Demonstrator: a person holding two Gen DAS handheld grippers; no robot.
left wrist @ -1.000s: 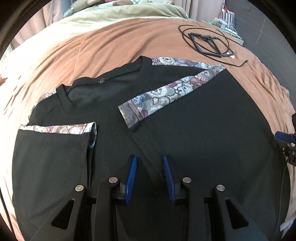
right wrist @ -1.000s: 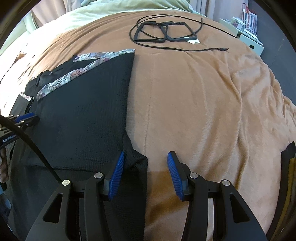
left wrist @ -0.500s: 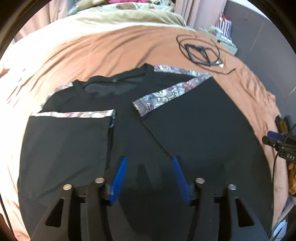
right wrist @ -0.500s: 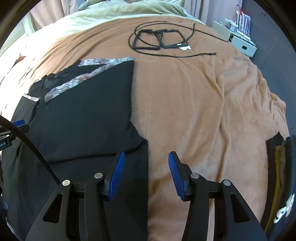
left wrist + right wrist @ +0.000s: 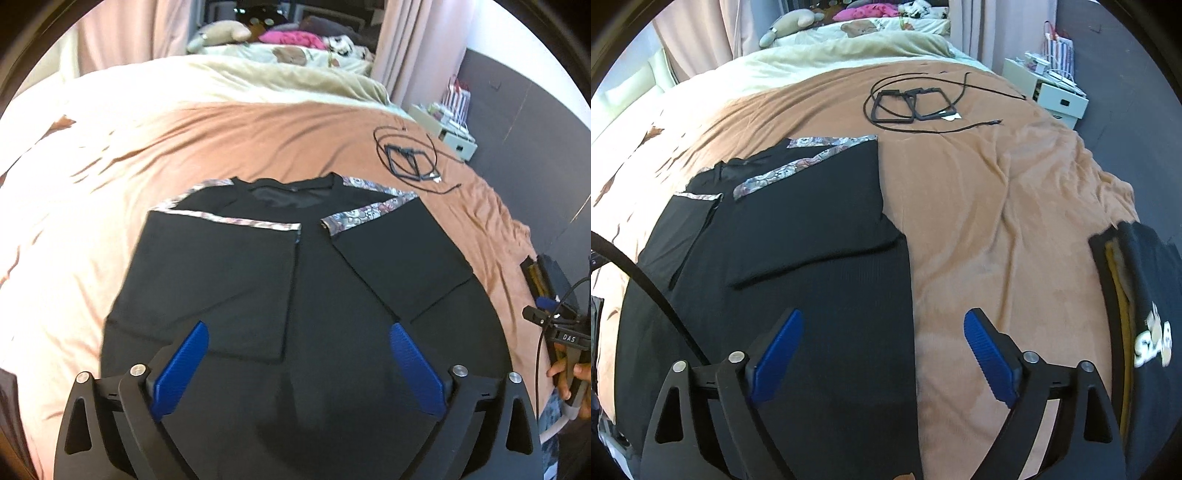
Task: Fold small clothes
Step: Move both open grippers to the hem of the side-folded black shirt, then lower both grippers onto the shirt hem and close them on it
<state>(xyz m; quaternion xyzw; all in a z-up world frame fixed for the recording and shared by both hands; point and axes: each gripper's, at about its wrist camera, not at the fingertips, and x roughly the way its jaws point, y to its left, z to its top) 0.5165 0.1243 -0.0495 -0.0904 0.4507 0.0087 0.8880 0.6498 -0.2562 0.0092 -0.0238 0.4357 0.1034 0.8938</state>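
Both claws lifted, opening, shirt (image 5: pixel 306 295) released flat

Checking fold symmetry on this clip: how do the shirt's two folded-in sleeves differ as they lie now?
In the left wrist view, the left-hand sleeve lies nearly square, its patterned cuff running level; the right-hand sleeve lies slanted, its patterned cuff climbing toward the shoulder. The left-hand sleeve looks wider there; the right-hand one narrower. Both are black, folded over the shirt body, cuffs near the collar.
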